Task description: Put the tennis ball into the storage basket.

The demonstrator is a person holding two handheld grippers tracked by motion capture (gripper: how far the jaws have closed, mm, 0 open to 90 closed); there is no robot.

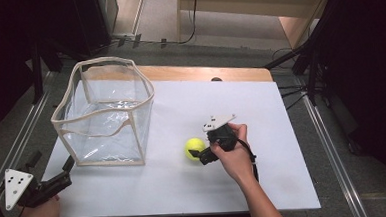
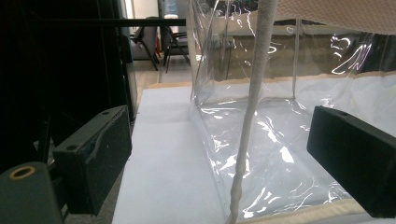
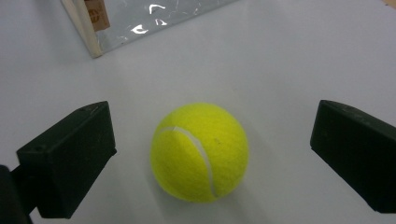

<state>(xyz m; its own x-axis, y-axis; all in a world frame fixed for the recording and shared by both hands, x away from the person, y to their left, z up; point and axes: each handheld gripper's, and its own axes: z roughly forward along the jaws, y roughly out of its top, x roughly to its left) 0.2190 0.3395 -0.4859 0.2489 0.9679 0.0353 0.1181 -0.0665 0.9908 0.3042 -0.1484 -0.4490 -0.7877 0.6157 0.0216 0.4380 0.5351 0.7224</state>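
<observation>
Two claws spread wide, right claw (image 3: 212,154) straddled tennis ball (image 3: 200,151) untouched on desk (image 1: 261,115), left claw (image 2: 224,158) gaped empty beside clear bag (image 2: 280,93).

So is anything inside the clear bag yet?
Nothing: through the clear bag only its own floor and the white board show. The tennis ball lies outside on the board, between the open jaws of the right gripper. No part of the inside is covered.
</observation>
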